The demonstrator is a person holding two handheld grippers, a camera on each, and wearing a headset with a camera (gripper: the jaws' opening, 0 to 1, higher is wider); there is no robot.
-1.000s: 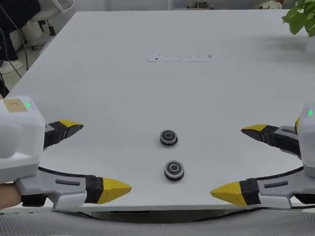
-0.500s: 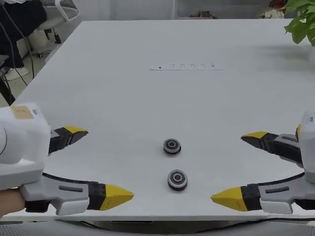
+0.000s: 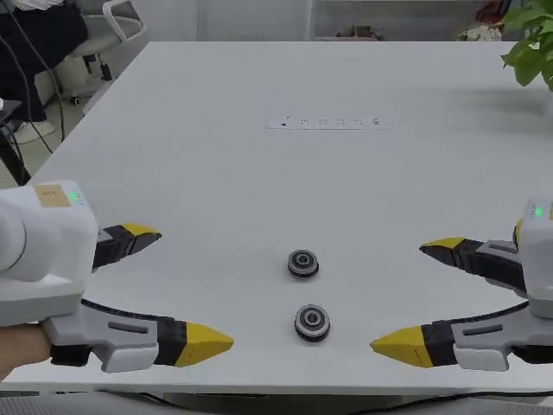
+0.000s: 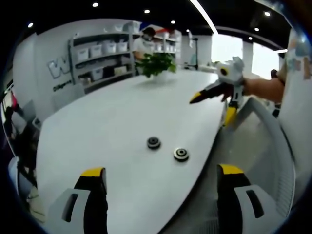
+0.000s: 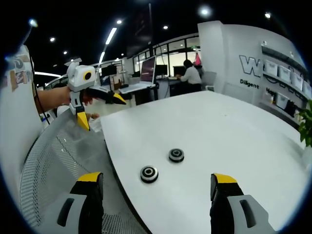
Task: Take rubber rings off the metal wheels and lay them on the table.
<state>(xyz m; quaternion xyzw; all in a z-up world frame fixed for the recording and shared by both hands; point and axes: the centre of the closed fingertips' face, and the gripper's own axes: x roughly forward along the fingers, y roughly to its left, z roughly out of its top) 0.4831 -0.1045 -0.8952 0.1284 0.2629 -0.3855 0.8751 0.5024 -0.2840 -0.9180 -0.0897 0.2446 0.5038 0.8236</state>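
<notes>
Two small metal wheels with black rubber rings lie flat on the white table near its front edge: the far wheel (image 3: 302, 264) and the near wheel (image 3: 312, 322). They show again as the far wheel (image 4: 154, 142) (image 5: 176, 155) and the near wheel (image 4: 181, 154) (image 5: 149, 173). My left gripper (image 3: 184, 290) stands open at the left of them, its yellow-tipped jaws wide apart and holding nothing. My right gripper (image 3: 416, 296) stands open at the right, likewise with nothing in it. Both wheels lie between the two grippers, apart from each.
A white label strip (image 3: 322, 122) lies flat on the table farther back. A green plant (image 3: 529, 43) stands at the far right. Office chairs (image 3: 104, 35) stand beyond the far left corner. The table's front edge (image 3: 276, 391) runs just below the near wheel.
The whole picture has shifted down, so the head camera has moved. Both grippers stay open at the wheels' sides; the wheels have not moved on the table.
</notes>
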